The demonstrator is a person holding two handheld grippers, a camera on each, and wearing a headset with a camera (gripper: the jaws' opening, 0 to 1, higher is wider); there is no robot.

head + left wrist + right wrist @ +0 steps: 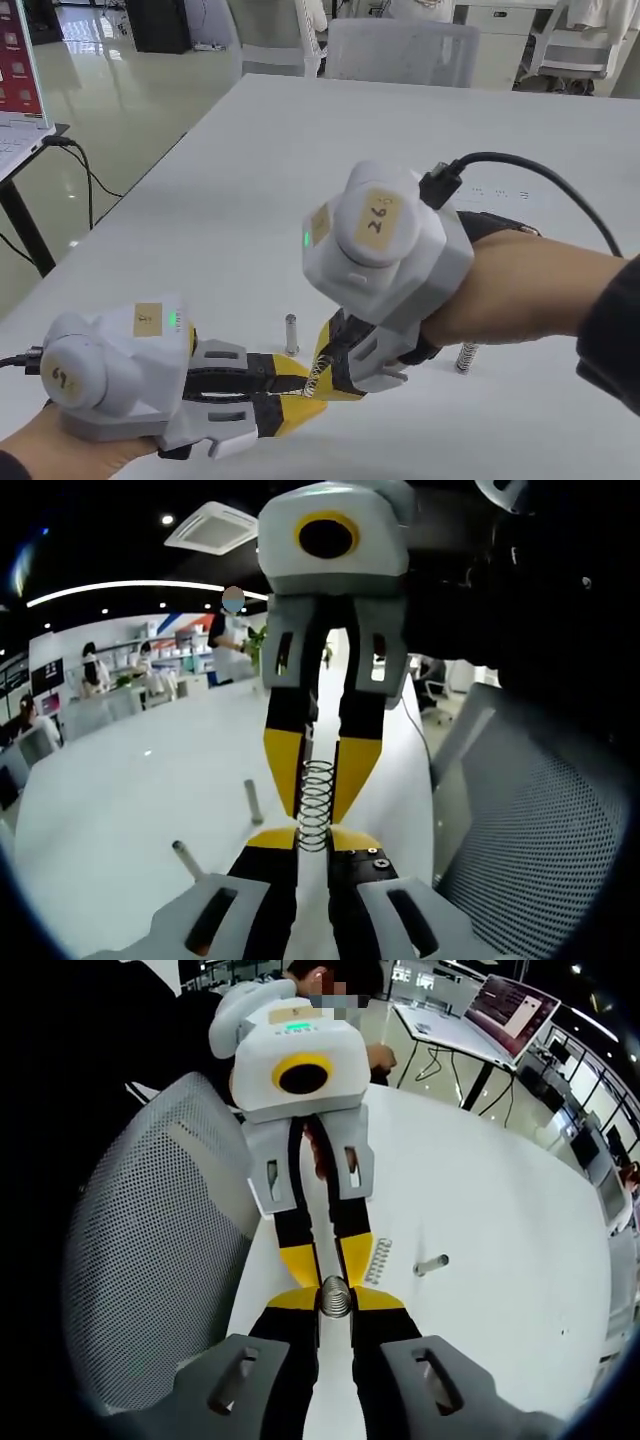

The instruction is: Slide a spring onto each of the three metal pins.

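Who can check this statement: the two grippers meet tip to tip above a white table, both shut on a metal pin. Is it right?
No. The left gripper and right gripper are shut on a spring, not a metal pin; the left gripper view shows its coils. They do meet tip to tip above the white table.

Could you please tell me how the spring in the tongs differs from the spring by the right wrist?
The held spring is pinched between the tongs of the left gripper and right gripper; the loose spring rests on the table, untouched. The held spring is beside a bare pin; the loose spring sits past the right wrist. Both are slim metal coils.
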